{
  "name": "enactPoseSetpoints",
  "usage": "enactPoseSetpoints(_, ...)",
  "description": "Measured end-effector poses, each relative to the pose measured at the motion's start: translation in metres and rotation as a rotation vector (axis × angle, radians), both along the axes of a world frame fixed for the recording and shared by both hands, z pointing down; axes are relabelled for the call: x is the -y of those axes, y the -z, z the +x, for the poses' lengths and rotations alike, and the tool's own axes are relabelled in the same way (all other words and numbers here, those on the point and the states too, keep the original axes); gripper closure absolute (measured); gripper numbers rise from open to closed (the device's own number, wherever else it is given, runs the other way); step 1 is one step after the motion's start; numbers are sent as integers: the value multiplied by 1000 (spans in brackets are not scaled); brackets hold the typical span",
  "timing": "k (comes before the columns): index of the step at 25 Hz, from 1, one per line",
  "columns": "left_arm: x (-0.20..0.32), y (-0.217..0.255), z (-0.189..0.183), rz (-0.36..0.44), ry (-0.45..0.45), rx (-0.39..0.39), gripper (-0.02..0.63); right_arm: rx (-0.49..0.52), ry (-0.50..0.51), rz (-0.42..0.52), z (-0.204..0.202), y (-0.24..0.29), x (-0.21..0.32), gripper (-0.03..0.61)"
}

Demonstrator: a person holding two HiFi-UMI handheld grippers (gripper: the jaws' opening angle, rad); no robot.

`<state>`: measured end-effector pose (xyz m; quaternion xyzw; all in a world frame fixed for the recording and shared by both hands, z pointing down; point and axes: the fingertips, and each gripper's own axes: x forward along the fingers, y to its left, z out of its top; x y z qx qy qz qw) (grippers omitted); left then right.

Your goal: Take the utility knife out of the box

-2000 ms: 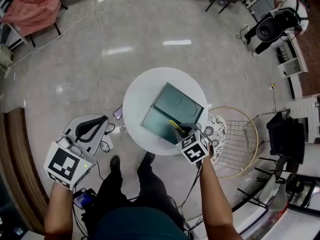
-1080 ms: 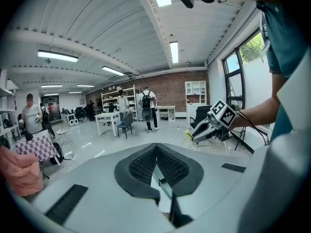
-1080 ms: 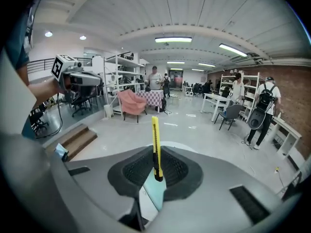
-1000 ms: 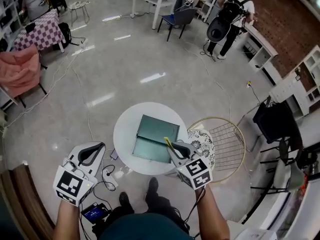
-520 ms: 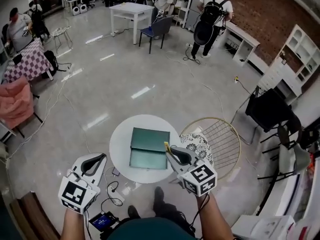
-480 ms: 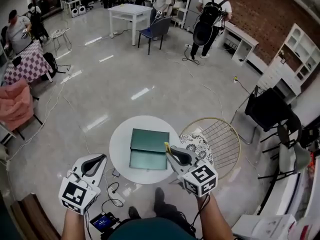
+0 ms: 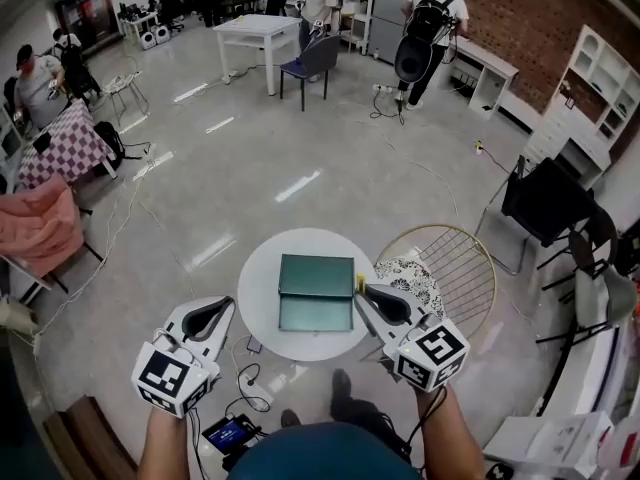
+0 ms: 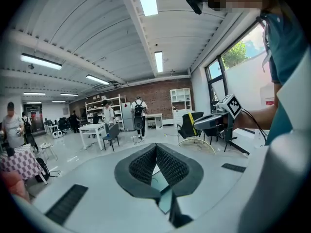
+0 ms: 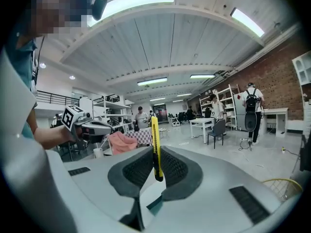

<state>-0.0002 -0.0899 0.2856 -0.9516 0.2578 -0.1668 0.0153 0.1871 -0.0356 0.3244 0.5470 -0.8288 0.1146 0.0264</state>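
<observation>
Workshop floor (image 7: 330, 148), pale and glossy, is spreading under everything, w/ a round white table (image 7: 262, 298) standing just ahead of both jaw sets. R gripper (image 9: 154, 155) is clamping the utility knife (image 9: 154, 140) btwn its pads, yellow body standing upright and poking out past the jaw tips. L gripper (image 8: 156, 152) is riding w/ jaws pressed together, nothing btwn them, hovering off the table's near edge. Green box (image 7: 316, 290) is lying on the table just ahead and inboard of the R jaws, looking open as two green panels, apart from the knife.

Judging by this, knife is already out of the box, so the task is basically finishing. Next move is prob. carrying it clear or setting it on bare tabletop, gripping firmly so the slim body isn't pivoting.

Outboard of the R jaws a gold wire chair (image 7: 445, 268) is standing; far beyond, ppl (image 7: 432, 8) and a desk (image 7: 245, 30) are showing. No brand or label is reading on knife or box; only square markers (image 7: 436, 348), no text
</observation>
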Motion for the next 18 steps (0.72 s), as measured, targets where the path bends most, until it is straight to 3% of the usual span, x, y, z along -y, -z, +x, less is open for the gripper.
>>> enactPoseSetpoints(3,7,-1,-7,13,-33,-17,595,-4,-8,14,-6,9,6,511)
enactPoseSetpoints(9,4,-2,-11,-2,-14,-7,595,-13,1,10,-11,11,1,512)
enactPoseSetpoints(13,27,1,-39,-11,-26,-10,595,-21,0,1,-40,19,25,512)
enactPoseSetpoints(18,-19,-12,-4,-12,-18,-9,595,-24,9,-6,-3,5,-18,512)
